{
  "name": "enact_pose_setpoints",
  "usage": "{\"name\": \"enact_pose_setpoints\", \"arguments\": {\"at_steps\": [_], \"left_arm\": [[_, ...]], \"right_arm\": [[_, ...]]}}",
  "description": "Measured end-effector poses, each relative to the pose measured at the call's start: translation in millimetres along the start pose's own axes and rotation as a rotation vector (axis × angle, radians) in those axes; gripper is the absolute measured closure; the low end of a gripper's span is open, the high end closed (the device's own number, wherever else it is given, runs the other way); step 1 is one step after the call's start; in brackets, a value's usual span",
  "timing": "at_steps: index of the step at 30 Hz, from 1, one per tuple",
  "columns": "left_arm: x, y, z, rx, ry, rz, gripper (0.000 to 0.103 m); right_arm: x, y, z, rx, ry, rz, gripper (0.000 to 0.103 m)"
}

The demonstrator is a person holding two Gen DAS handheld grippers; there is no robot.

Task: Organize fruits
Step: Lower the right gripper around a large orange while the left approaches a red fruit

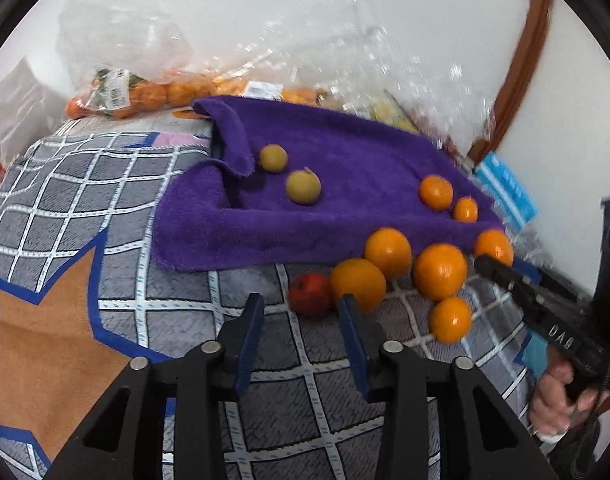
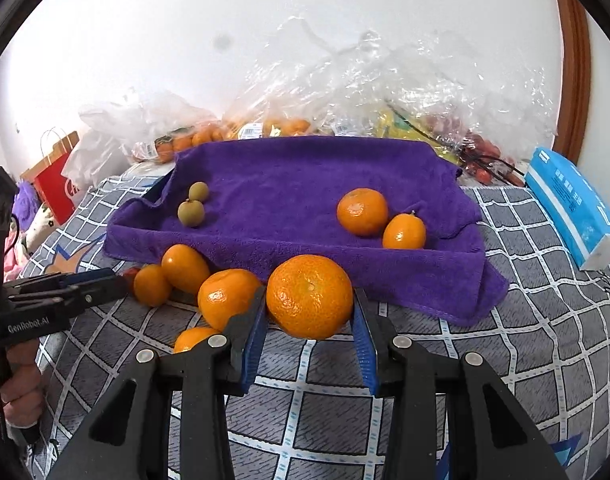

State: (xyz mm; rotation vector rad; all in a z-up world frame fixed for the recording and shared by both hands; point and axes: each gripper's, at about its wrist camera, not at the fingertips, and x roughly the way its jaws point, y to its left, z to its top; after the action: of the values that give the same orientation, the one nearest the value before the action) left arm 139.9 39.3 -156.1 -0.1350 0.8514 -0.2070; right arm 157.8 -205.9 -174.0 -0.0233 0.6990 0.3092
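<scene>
The right gripper [image 2: 309,312] is closed on a large orange [image 2: 309,297], its blue pads pressing both sides of the fruit, which is held clear of the patterned bedcover [image 2: 525,300]. Beyond it, the purple towel [image 2: 305,184] already carries two small green fruits [image 2: 191,212] to its left and a mandarin [image 2: 362,211] with a small oval orange [image 2: 404,233] to its right — sorted by kind, it seems. Left of the right gripper, loose oranges [image 2: 185,268] wait off the towel. The left gripper [image 1: 301,308] is narrowly open and empty, with a red fruit [image 1: 309,293] just ahead. Roughly half the job remains.
</scene>
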Motion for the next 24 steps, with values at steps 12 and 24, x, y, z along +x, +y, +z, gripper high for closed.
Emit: {"name": "enact_pose_setpoints", "arguments": {"at_steps": [12,24], "left_arm": [[19,-20,8,0.135,0.038,0.166,0.076],[20,-10,15,0.102,0.016,0.104,0.079]], "right_arm": [[-3,3,-1,-0.007,-0.012,0.007,0.063],[-5,5,-2,-0.011,-0.022,0.01,0.063]]}}
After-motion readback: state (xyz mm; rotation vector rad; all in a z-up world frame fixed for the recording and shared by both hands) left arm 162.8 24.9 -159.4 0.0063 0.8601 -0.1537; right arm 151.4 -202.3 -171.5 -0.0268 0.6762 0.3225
